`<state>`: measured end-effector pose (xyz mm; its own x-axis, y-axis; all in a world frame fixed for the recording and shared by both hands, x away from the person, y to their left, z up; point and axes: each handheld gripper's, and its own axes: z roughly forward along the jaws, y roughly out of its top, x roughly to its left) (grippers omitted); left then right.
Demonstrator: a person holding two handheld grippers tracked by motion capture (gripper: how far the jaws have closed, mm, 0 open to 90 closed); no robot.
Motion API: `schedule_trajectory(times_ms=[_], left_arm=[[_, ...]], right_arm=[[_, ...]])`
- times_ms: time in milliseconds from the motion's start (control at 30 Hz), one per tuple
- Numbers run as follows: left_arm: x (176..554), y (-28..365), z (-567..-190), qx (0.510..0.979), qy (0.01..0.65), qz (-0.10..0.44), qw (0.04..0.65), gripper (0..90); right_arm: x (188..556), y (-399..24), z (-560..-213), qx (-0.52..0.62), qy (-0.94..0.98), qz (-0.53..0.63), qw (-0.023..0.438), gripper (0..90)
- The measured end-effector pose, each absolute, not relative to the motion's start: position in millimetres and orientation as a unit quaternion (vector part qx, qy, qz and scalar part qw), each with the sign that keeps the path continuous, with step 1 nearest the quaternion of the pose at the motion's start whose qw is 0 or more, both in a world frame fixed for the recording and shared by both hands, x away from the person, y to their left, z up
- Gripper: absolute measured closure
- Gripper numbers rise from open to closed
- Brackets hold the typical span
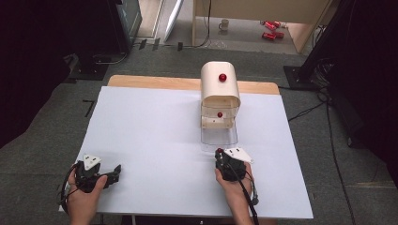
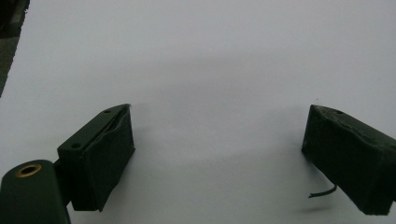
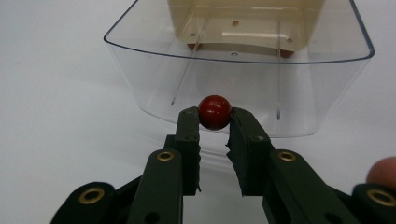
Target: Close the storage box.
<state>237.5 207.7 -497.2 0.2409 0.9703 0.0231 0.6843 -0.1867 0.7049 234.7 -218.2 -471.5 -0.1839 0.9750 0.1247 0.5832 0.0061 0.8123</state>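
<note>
A cream box with a rounded top [image 1: 220,84] stands at the far middle of the white table [image 1: 155,140], with a red knob [image 1: 222,77] on its top and another red knob [image 1: 219,114] on its front. A clear plastic drawer [image 3: 238,65] is pulled out of it toward me and also shows as the clear drawer [image 1: 218,138] in the high view. My right gripper [image 3: 215,122] is shut on the drawer's red ball knob [image 3: 214,111] at its front wall; from above the right gripper [image 1: 220,153] sits just before the drawer. My left gripper [image 2: 217,140] rests open over bare table, at the near left as the left gripper [image 1: 116,171].
The wooden table edge [image 1: 155,82] shows beyond the white sheet. On the floor behind lie a mug [image 1: 224,24] and red cans [image 1: 271,29]. Dark equipment and cables [image 1: 324,93] stand to the right and left of the table.
</note>
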Motion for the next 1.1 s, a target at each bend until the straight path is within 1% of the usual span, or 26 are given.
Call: schedule_trajectory(times_ms=[1100], left_arm=[[237, 208, -497, 0.731, 0.566, 0.243, 0.294, 9.2]], right_arm=[[275, -217, -471, 0.589, 0.668, 0.377, 0.254, 75.4]])
